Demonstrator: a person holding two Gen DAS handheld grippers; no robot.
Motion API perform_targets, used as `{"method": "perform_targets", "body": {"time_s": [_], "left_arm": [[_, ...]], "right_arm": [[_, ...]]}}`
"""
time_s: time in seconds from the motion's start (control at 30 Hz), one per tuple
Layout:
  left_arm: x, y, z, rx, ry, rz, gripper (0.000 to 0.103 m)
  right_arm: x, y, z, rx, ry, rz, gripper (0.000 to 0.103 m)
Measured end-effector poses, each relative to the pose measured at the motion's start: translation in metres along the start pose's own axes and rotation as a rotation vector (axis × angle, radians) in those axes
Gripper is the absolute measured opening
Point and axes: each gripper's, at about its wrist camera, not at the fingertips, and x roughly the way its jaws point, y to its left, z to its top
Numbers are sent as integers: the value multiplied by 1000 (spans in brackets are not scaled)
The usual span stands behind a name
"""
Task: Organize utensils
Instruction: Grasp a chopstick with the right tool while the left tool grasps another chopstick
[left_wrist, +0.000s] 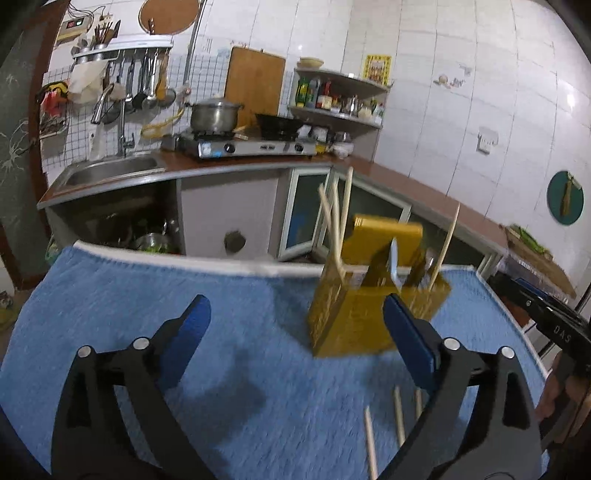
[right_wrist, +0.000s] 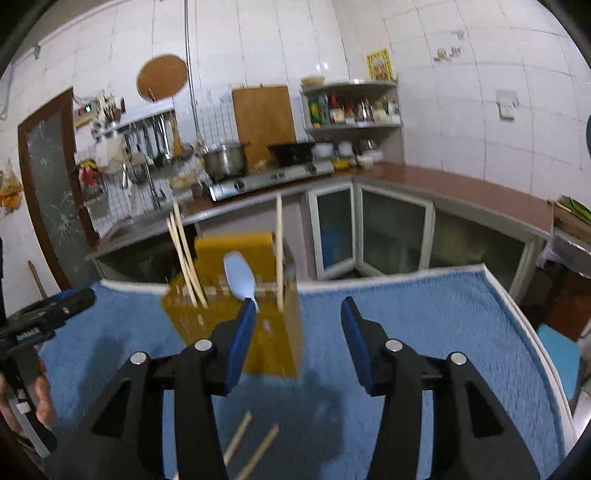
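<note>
Right now both tools hover above the blue towel (left_wrist: 147, 295) with nothing in them. The left hand-held gripper (left_wrist: 295, 332) has its jaws spread wide, and the right hand-held gripper (right_wrist: 298, 330) is spread as well, its left pad just beside the yellow holder (right_wrist: 258, 332).

That holder stands on the towel spread over the bench. Several chopsticks (left_wrist: 338, 218) stick up from its slots, and a pale blue spoon (right_wrist: 240, 277) leans out over its front. At least two loose chopsticks (right_wrist: 255, 454) lie flat on the towel, close under the tools, so the sorting looks unfinished to me.

The trouble I would expect comes from that holder. It is tall, sits on soft pile, and already carries long sticks that lean outward. A pad brushing its wall, or a sleeve catching a leaning stick, could tip it and spill everything.

The loose sticks are thin and sunk a little into the pile. A pinch from above might snag towel, or roll a stick away from the pads.

Both views are smeared with motion, so I cannot tell how the slots are divided. Dropping a stick in blind could strike the spoon.
</note>
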Motion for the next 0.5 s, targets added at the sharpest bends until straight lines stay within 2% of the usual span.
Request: {"method": "perform_targets", "body": {"time_s": [0.23, 0.5], "left_arm": [[11, 4, -50, 19, 146, 26, 97], [31, 10, -93, 34, 246, 67, 98]], "right_arm": [[11, 4, -57, 18, 141, -30, 49], [39, 13, -109, 57, 284, -41, 46]]}}
